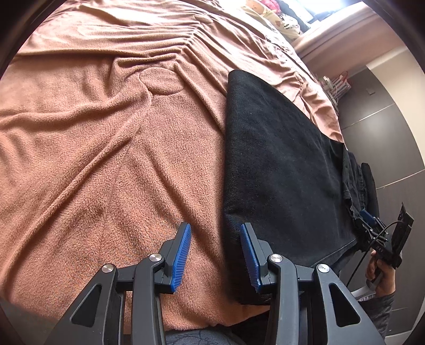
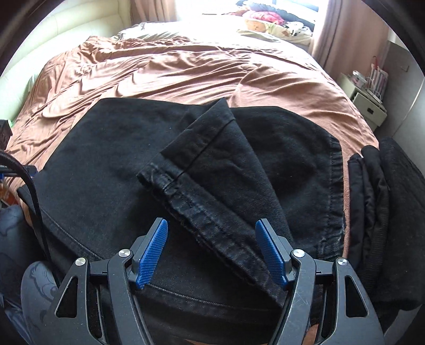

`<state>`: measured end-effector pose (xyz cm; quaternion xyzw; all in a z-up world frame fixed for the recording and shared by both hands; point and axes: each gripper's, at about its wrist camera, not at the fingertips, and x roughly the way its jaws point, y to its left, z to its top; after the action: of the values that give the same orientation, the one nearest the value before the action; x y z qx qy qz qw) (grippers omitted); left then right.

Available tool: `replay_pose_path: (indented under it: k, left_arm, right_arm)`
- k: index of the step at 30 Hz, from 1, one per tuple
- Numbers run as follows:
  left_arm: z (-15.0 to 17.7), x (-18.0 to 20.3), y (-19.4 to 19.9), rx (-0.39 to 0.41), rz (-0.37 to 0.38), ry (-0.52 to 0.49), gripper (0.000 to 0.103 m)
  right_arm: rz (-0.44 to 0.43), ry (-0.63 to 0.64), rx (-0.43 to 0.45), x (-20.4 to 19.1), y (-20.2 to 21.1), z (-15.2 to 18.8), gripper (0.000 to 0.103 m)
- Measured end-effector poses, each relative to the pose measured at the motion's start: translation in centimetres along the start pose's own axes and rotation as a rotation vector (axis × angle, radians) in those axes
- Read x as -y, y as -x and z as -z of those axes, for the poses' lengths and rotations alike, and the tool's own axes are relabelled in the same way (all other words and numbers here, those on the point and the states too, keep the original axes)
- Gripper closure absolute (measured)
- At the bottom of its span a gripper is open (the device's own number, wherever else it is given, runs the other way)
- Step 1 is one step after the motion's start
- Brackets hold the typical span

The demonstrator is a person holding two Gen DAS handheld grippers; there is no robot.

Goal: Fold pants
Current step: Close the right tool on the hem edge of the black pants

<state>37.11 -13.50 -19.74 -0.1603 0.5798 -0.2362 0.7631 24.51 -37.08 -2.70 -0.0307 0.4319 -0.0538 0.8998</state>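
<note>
**Operator:** My right gripper point(image 2: 211, 250) stands wide, blue pads apart, nothing pinched. It hangs just over a hemmed pant leg point(image 2: 212, 185) that lies folded back diagonally across the black pants point(image 2: 106, 159). The hem runs between the pads but they don't press on it.

**Colleague:** And the left one?

**Operator:** The left gripper point(image 1: 215, 254) is partly open, narrower than the right. Its right-hand pad sits at the near edge of the pants point(image 1: 279, 159); the other pad is over bare blanket point(image 1: 106, 132). I see cloth at that one pad, but no squeeze from both, so it holds nothing.

**Colleague:** Where do the pants lie overall?

**Operator:** Flat on the pinkish-brown blanket point(image 2: 186, 69) covering the bed, close to my edge. From the left wrist view they're a broad dark slab running away from me, with the right gripper point(image 1: 372, 225) and the person's hand point(image 1: 378, 276) at its far right side.

**Colleague:** Anything beside them?

**Operator:** A stack of dark folded clothes point(image 2: 379, 207) just to the right of the pants. Further off, a bedside cabinet point(image 2: 369, 103), and a heap of coloured items point(image 2: 268, 18) by the bright window.
</note>
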Motion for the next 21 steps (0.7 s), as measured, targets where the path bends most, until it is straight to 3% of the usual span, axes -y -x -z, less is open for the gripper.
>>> replay_pose_path:
  k: [5, 11, 16, 21]
  left_arm:
    - [0.0, 0.5, -0.7, -0.025, 0.003, -0.007, 0.067]
    - [0.3, 0.8, -1.1, -0.064, -0.016, -0.024, 0.067]
    - [1.3, 1.9, -1.1, -0.094, -0.065, -0.097, 0.067]
    - [1.9, 2.3, -0.8, -0.136, -0.089, -0.14, 0.067]
  right_arm:
    - [0.037, 0.034, -0.033, -0.2, -1.2, 0.2, 0.035]
    - [0.087, 0.089, -0.069, -1.6, -3.0, -0.1, 0.049]
    - [0.128, 0.079, -0.06, -1.7, -2.9, -0.9, 0.097]
    - [0.18, 0.029, 0.004, -0.6, -1.8, -1.6, 0.099]
